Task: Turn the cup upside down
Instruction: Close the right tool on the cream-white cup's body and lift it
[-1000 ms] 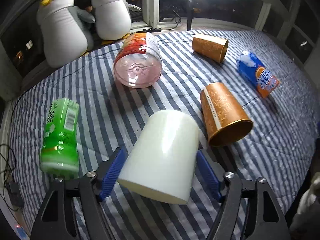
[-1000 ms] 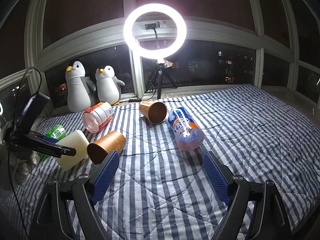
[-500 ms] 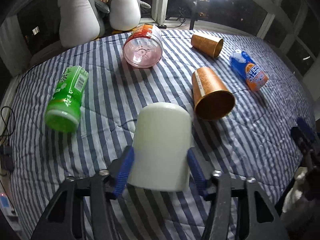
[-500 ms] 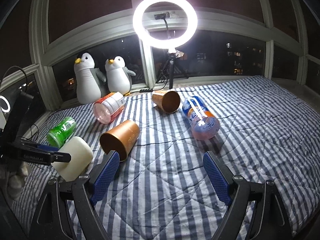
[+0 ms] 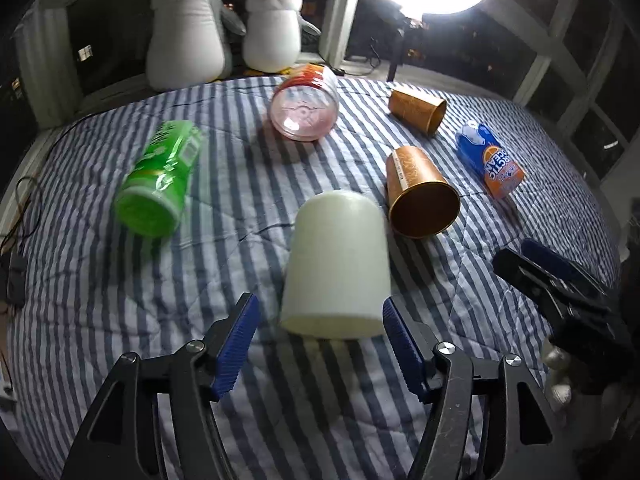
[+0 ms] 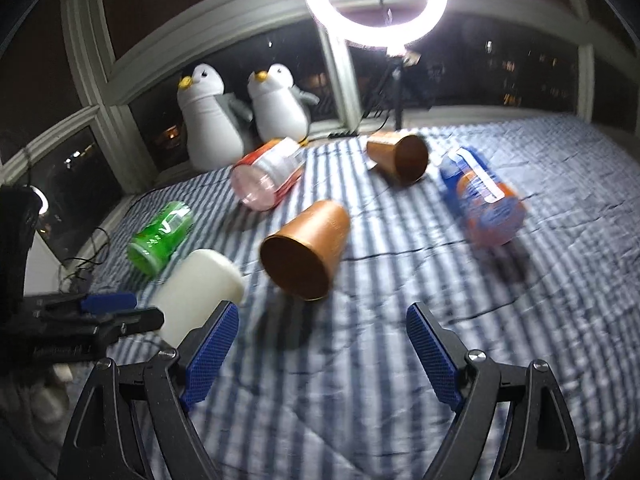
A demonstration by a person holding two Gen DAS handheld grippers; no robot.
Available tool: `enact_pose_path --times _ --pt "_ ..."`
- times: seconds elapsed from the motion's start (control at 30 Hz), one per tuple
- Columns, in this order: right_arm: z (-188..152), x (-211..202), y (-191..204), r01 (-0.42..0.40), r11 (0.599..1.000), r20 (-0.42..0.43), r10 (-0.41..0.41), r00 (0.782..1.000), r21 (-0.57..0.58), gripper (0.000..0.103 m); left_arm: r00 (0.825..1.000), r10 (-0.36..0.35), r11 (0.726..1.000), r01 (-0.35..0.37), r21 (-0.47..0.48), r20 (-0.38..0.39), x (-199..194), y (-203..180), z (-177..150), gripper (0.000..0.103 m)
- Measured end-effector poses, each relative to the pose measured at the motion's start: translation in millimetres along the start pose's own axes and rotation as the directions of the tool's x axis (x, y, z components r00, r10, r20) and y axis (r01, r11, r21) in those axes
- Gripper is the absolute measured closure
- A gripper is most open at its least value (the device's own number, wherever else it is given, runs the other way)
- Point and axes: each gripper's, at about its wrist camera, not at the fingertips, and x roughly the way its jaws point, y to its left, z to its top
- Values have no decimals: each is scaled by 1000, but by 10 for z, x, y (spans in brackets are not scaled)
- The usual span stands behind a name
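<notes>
Left wrist view: white cup [image 5: 338, 264] stands upright, mouth down, on quilt [image 5: 100, 288]

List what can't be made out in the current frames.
- White cup rim: left wrist view faces its side, so contact with the bedspread can't be confirmed; in the right wrist view the right hand-held gripper finger covers its bottom.
- Blue-orange bottle label: motion-blurred in the right wrist view.
- Left hand-held gripper: pads flank the cup; contact unclear.

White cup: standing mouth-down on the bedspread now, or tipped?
Mouth-down. The white cup stands with its closed, rounded base on top and its wide rim on the striped bedspread; the left gripper is open around it.
</notes>
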Motion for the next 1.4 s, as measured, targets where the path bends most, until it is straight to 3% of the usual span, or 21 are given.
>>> enact_pose_path --times 0.33,0.53,0.7,1.4 --pt "86 370 289 -71 997 -133 73 988 16 20 996 64 993 -57 -105 62 -290 389 -617 25" --pt "154 532 334 -116 990 -210 131 969 82 20 991 115 988 -107 -110 74 -460 502 -879 22" --pt "202 627 412 -110 990 -248 128 960 85 20 989 131 985 -122 -123 68 -522 528 -1042 20" --pt "332 1029 535 -145 963 -376 223 899 226 20 982 162 983 -152 -102 93 -648 490 -1157 18"
